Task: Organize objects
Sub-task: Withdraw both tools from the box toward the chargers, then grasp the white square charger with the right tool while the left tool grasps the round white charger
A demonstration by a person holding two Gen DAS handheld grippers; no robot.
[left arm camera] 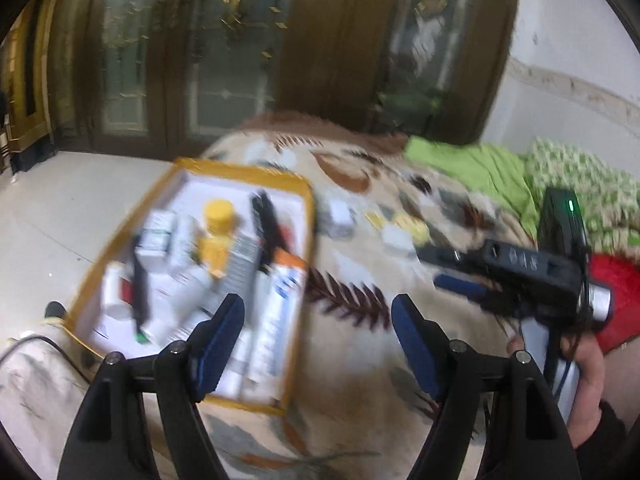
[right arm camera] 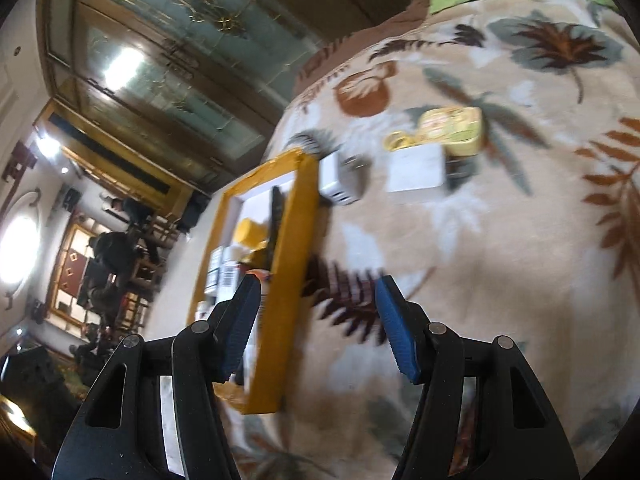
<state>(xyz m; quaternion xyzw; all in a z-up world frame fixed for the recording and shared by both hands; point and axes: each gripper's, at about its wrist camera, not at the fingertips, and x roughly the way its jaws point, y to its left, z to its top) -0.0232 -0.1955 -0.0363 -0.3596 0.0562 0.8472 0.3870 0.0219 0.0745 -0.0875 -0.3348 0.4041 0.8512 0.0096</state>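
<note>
Objects for sorting sit in two groups on your leaf-patterned blanket (left arm camera: 360,344). From your left wrist view, at nine o'clock, the yellow-rimmed tray (left arm camera: 298,184) already holds a yellow bottle (left arm camera: 217,236), white tubes and boxes, a black pen-like item and an orange-and-white tube (left arm camera: 280,300). Your left gripper (left arm camera: 318,312) hangs above the tray's near right corner, fingers spread wide with nothing between them. Toward one o'clock, loose pieces lie on the blanket: a white box (right arm camera: 416,170), a yellow packet (right arm camera: 452,130) and a white adapter (right arm camera: 340,178) just beside the tray's far corner. At three o'clock, your right gripper (right arm camera: 316,328) is released too, empty, jaws straddling the tray's right rim.
</note>
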